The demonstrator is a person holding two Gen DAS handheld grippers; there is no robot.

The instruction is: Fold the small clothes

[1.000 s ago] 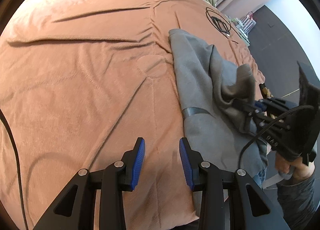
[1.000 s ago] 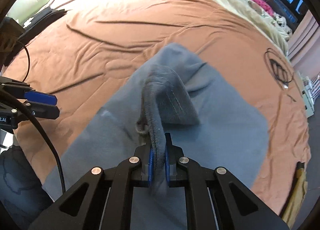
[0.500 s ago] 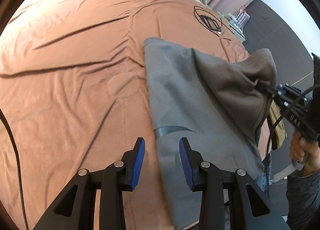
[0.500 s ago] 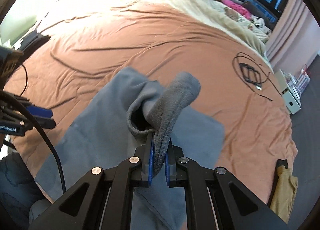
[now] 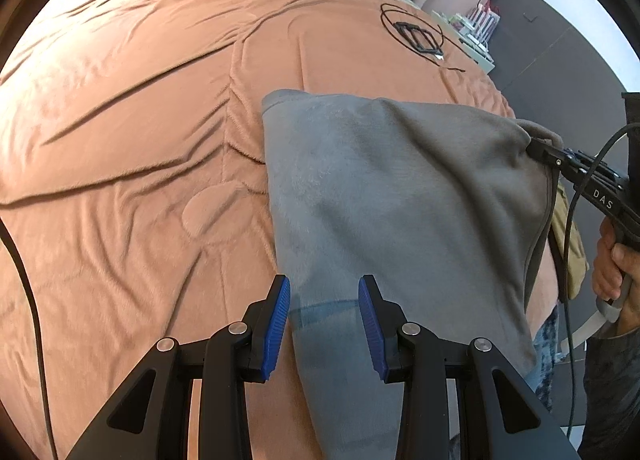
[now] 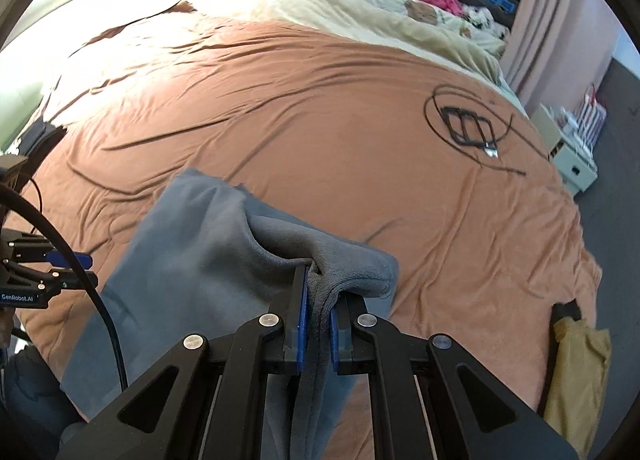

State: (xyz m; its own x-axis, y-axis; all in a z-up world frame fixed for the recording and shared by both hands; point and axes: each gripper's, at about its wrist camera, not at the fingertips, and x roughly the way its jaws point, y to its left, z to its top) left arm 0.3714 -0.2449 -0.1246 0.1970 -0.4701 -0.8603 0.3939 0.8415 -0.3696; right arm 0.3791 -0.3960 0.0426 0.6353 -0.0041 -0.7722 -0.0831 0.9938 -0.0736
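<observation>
From the left wrist view we see our left gripper point(image 5: 323, 314) with its blue pads apart and nothing pressed between them; it hangs above the near edge of the grey garment point(image 5: 384, 196). That garment lies on the brown bedspread point(image 5: 132, 132), with its right part lifted off the bed. At the right edge our right gripper point(image 5: 538, 148) pinches the raised corner, held by a hand point(image 5: 612, 272). A coil of black cable point(image 5: 412, 34) lies farther back on the bedspread.

From the right wrist view we see the right gripper point(image 6: 318, 300) with its jaws clamped together on a bunched fold of the grey garment point(image 6: 192, 252), which drapes from the pads down to the left onto the brown bedspread point(image 6: 320, 112). The left gripper point(image 6: 68, 266) shows at the left edge, pads apart. The black cable point(image 6: 466, 124) lies to the upper right, and a yellow cloth point(image 6: 576, 376) hangs at the bed's right edge.
</observation>
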